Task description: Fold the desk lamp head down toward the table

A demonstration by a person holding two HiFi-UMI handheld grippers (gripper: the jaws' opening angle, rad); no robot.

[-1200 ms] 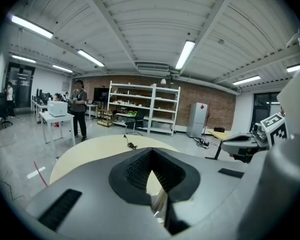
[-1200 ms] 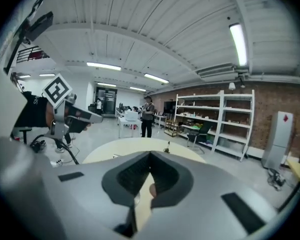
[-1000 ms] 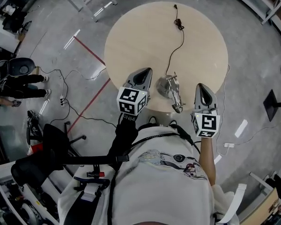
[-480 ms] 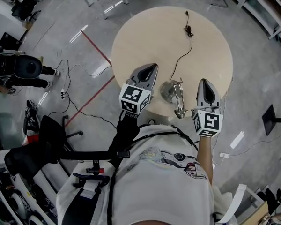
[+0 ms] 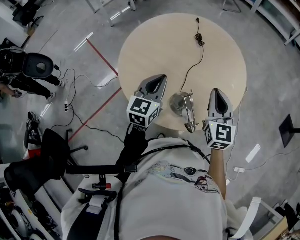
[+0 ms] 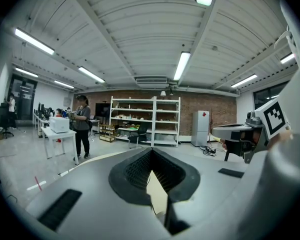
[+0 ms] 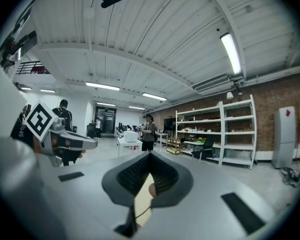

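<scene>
A silver desk lamp (image 5: 185,108) stands near the front edge of the round beige table (image 5: 160,44). Its round base is toward the table's middle and its arm and head reach toward me. Its black cable (image 5: 190,66) runs across the table to the far side. My left gripper (image 5: 160,78) hovers just left of the lamp, shut, with nothing between its jaws. My right gripper (image 5: 216,91) hovers just right of the lamp, also shut and empty. Neither touches the lamp. In the left gripper view the left gripper (image 6: 151,151) points level across the room, as the right gripper (image 7: 150,156) does in the right gripper view.
A black office chair (image 5: 45,159) stands at my left. A person in black (image 5: 30,71) is on the floor side at the far left, among cables (image 5: 75,109). A white table (image 6: 57,134), a standing person (image 6: 82,129) and shelves (image 6: 145,121) lie far ahead.
Both grippers have come up a little beside the lamp and stayed shut. The lamp has not moved. The head view has shifted slightly.
</scene>
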